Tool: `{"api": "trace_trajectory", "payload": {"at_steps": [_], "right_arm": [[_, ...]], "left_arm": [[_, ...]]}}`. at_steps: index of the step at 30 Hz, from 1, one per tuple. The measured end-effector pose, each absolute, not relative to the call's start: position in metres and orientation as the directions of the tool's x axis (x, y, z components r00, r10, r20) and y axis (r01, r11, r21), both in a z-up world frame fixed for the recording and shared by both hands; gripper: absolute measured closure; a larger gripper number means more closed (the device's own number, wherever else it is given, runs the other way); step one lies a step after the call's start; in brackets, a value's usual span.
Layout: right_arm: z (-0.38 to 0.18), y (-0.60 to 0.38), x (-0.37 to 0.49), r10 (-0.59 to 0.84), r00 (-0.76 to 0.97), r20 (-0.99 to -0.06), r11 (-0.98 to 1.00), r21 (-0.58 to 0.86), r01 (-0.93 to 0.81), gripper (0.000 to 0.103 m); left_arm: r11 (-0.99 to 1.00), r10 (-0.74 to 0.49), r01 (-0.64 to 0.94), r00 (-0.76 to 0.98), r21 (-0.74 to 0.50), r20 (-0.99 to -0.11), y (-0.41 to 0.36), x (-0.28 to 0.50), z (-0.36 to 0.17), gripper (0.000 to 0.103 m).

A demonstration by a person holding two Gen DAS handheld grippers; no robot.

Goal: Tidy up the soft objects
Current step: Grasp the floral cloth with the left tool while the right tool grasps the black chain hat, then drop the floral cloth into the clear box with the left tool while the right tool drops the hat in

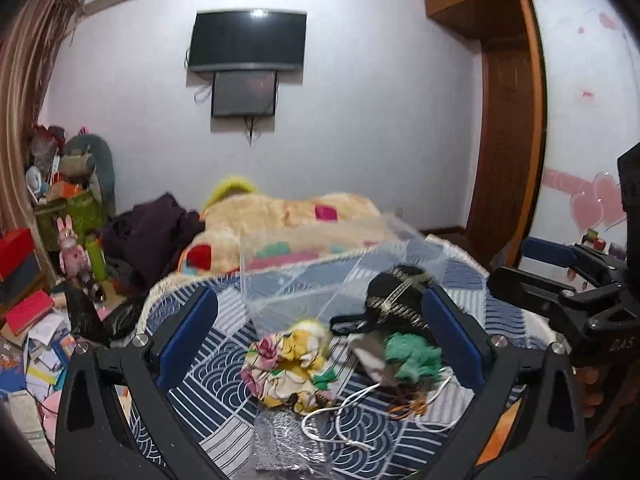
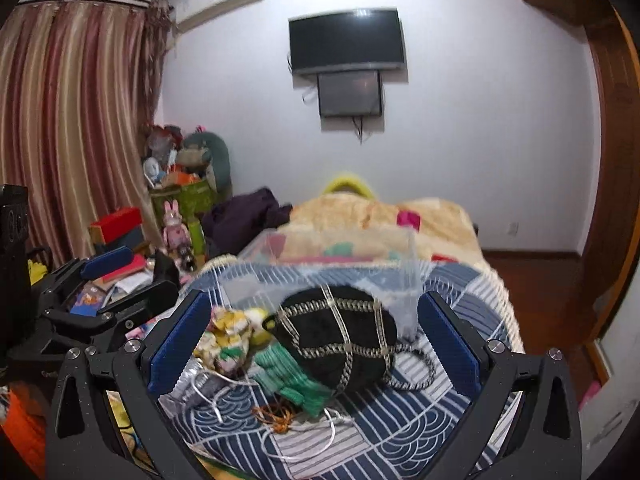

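A pile of soft things lies on the blue patterned bedspread [image 1: 208,376]. It holds a floral cloth [image 1: 292,364], a green knitted piece [image 1: 412,356], a black bag with gold trim [image 1: 396,296] and white cord [image 1: 344,412]. A clear plastic box [image 1: 320,264] stands just behind the pile. My left gripper [image 1: 320,344] is open above the floral cloth, empty. My right gripper [image 2: 316,340] is open around the black bag [image 2: 340,340], apart from it. The green piece [image 2: 292,380] and floral cloth [image 2: 228,336] lie to the bag's left.
A cream blanket [image 1: 288,216] and dark clothes [image 1: 152,232] lie further up the bed. Books and clutter [image 1: 36,344] cover the floor at left. A wooden wardrobe [image 1: 508,120] stands at right. The right gripper shows at the left wrist view's right edge [image 1: 560,280].
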State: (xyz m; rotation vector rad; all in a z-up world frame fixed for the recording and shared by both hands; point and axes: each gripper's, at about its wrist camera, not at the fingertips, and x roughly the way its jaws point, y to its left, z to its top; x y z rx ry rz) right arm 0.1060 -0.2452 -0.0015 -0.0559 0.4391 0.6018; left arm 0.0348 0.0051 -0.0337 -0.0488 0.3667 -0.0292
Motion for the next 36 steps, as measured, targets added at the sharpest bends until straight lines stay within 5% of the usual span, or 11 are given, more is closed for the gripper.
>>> {"api": "trace_trajectory", "payload": {"at_steps": [7, 10, 16, 20, 30, 36], "right_arm": [[-0.032, -0.247, 0.136, 0.525, 0.681, -0.510, 0.835, 0.153, -0.529, 0.004], [-0.041, -0.245, 0.145, 0.525, 0.652, -0.547, 0.833, 0.173, -0.525, 0.014], [-0.058, -0.232, 0.153, 0.531, 0.595, -0.604, 0.818, 0.183, -0.545, 0.033], [-0.061, -0.231, 0.152, 0.547, 0.578, -0.605, 0.806, 0.194, -0.559, 0.044], [-0.058, -0.233, 0.154, 0.545, 0.598, -0.588, 0.804, 0.164, -0.571, 0.082], [-0.043, -0.246, 0.149, 0.556, 0.638, -0.533, 0.810, 0.174, -0.560, 0.088]], "left_arm": [[0.995, -0.024, -0.022, 0.893, -0.097, -0.450, 0.028, 0.064, -0.068, 0.002], [0.993, -0.032, -0.028, 0.869, -0.114, -0.494, 0.038, 0.078, -0.077, 0.017], [0.987, -0.051, -0.044, 0.825, -0.154, -0.562, 0.053, 0.097, -0.102, 0.028], [0.979, -0.101, -0.028, 0.797, -0.202, -0.596, 0.058, 0.101, -0.115, 0.051], [0.978, -0.126, 0.005, 0.811, -0.210, -0.572, 0.057, 0.093, -0.112, 0.080], [0.983, -0.118, 0.024, 0.839, -0.180, -0.532, 0.050, 0.077, -0.090, 0.089]]}}
